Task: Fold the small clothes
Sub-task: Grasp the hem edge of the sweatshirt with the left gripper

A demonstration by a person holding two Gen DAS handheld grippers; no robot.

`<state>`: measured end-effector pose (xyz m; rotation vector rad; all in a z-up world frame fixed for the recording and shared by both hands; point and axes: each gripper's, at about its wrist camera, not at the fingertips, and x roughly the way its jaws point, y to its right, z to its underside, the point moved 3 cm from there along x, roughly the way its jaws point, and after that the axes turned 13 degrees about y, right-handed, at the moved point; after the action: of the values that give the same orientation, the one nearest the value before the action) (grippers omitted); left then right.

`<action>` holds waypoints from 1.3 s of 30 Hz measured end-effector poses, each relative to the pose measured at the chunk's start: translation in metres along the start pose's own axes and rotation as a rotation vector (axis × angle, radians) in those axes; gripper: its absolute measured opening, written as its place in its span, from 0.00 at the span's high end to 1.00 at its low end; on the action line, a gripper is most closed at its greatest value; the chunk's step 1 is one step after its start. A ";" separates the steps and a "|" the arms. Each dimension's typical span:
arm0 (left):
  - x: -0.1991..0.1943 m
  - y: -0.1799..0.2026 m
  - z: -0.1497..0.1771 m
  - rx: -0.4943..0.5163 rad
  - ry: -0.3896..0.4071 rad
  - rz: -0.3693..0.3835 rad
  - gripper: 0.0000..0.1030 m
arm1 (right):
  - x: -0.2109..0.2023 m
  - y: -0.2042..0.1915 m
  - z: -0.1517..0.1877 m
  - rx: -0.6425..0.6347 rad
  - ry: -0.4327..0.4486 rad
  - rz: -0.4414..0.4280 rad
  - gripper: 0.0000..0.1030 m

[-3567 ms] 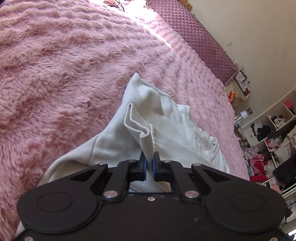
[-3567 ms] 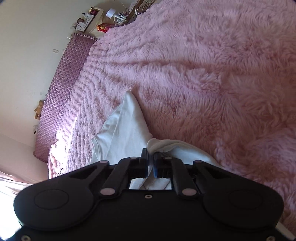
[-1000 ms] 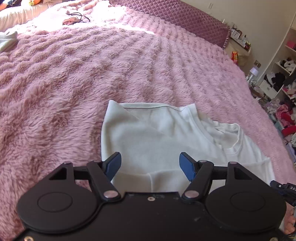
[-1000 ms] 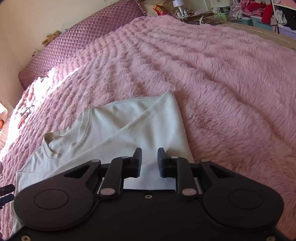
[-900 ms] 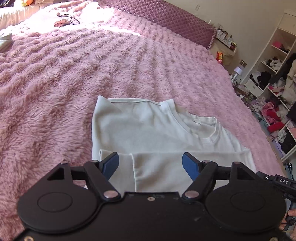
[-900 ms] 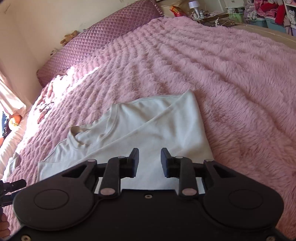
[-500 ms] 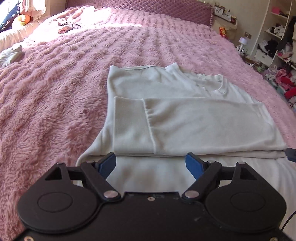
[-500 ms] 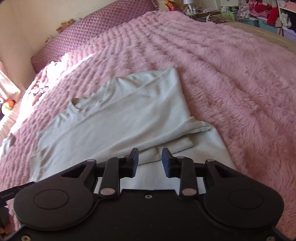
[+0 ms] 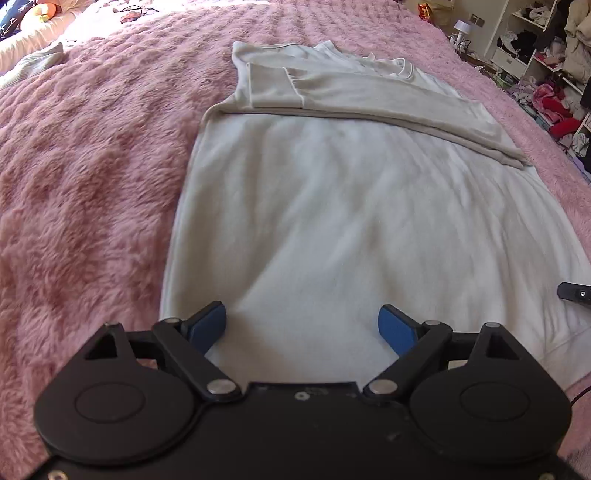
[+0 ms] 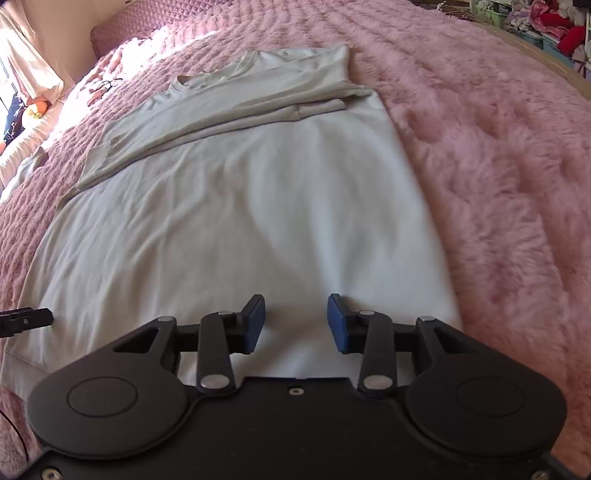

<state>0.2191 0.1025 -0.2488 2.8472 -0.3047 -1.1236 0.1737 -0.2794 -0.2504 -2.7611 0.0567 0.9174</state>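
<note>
A pale grey-white long-sleeved shirt (image 9: 332,192) lies flat on the pink fluffy bedspread (image 9: 81,155), neck end far from me. Both sleeves (image 9: 354,96) are folded across its chest. It also shows in the right wrist view (image 10: 236,206), with the folded sleeves (image 10: 236,107) at the top. My left gripper (image 9: 302,326) is open and empty over the shirt's near hem, left side. My right gripper (image 10: 296,323) is open and empty over the near hem, right side. Each gripper's tip shows at the other view's edge (image 9: 574,293) (image 10: 26,321).
A quilted purple headboard (image 10: 147,18) stands at the far end of the bed. Shelves with heaped clothes (image 9: 546,55) stand to the right of the bed. Another garment (image 9: 33,64) lies at the bed's far left. A dark cord (image 10: 107,85) lies near the pillows.
Both grippers let go of the sleeves, opened, and drew back along the shirt toward its near hem. The sleeves now lie folded across the chest. The right gripper has opened wider.
</note>
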 end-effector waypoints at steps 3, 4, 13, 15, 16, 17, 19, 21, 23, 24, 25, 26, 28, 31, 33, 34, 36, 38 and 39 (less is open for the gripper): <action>-0.024 -0.024 0.024 0.002 -0.019 -0.052 0.07 | -0.031 0.032 0.017 -0.010 0.020 0.019 0.68; -0.028 -0.034 0.032 -0.029 -0.034 -0.079 0.03 | -0.036 0.038 0.020 -0.003 0.030 0.018 0.68; -0.069 -0.067 0.045 -0.242 0.057 -0.044 0.08 | -0.059 0.039 0.016 0.059 0.099 -0.014 0.64; -0.078 -0.074 0.042 -0.283 0.073 -0.052 0.08 | -0.073 0.047 0.012 0.106 0.126 -0.019 0.63; -0.081 -0.078 0.042 -0.301 0.077 -0.054 0.08 | -0.076 0.052 0.012 0.118 0.127 -0.015 0.59; -0.082 -0.082 0.044 -0.317 0.078 -0.058 0.08 | -0.080 0.060 0.014 0.136 0.128 -0.007 0.58; -0.081 -0.088 0.049 -0.351 0.063 -0.061 0.08 | -0.084 0.072 0.019 0.165 0.123 -0.018 0.58; -0.083 -0.088 0.055 -0.390 0.059 -0.047 0.08 | -0.085 0.080 0.027 0.196 0.110 -0.036 0.58; -0.077 -0.085 0.056 -0.404 0.061 -0.028 0.06 | -0.087 0.084 0.034 0.231 0.106 -0.074 0.58; -0.077 -0.084 0.056 -0.404 0.064 -0.019 0.02 | -0.086 0.085 0.036 0.242 0.101 -0.092 0.58; -0.076 -0.082 0.057 -0.405 0.067 -0.009 0.00 | -0.086 0.085 0.038 0.253 0.100 -0.104 0.57; -0.076 -0.079 0.056 -0.406 0.068 0.007 0.00 | -0.084 0.084 0.040 0.262 0.100 -0.113 0.56; -0.074 -0.074 0.054 -0.411 0.069 0.037 0.00 | -0.078 0.082 0.043 0.271 0.083 -0.130 0.53; -0.071 -0.069 0.051 -0.407 0.061 0.056 0.00 | -0.065 0.078 0.044 0.271 0.056 -0.120 0.52; -0.064 -0.073 0.049 -0.430 0.053 0.059 0.00 | -0.060 0.076 0.042 0.306 0.060 -0.133 0.49; -0.064 -0.073 0.048 -0.449 0.054 0.063 0.00 | -0.059 0.075 0.042 0.323 0.064 -0.142 0.46; -0.066 -0.073 0.046 -0.506 0.059 0.104 0.00 | -0.059 0.075 0.041 0.340 0.070 -0.164 0.45; -0.069 -0.068 0.042 -0.532 0.073 0.180 0.00 | -0.059 0.072 0.042 0.330 0.063 -0.184 0.45; -0.068 -0.066 0.042 -0.523 0.073 0.186 0.00 | -0.059 0.071 0.044 0.327 0.057 -0.189 0.45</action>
<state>0.1523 0.1819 -0.2432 2.3397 -0.2237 -0.8991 0.0931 -0.3408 -0.2638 -2.4405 -0.0410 0.7100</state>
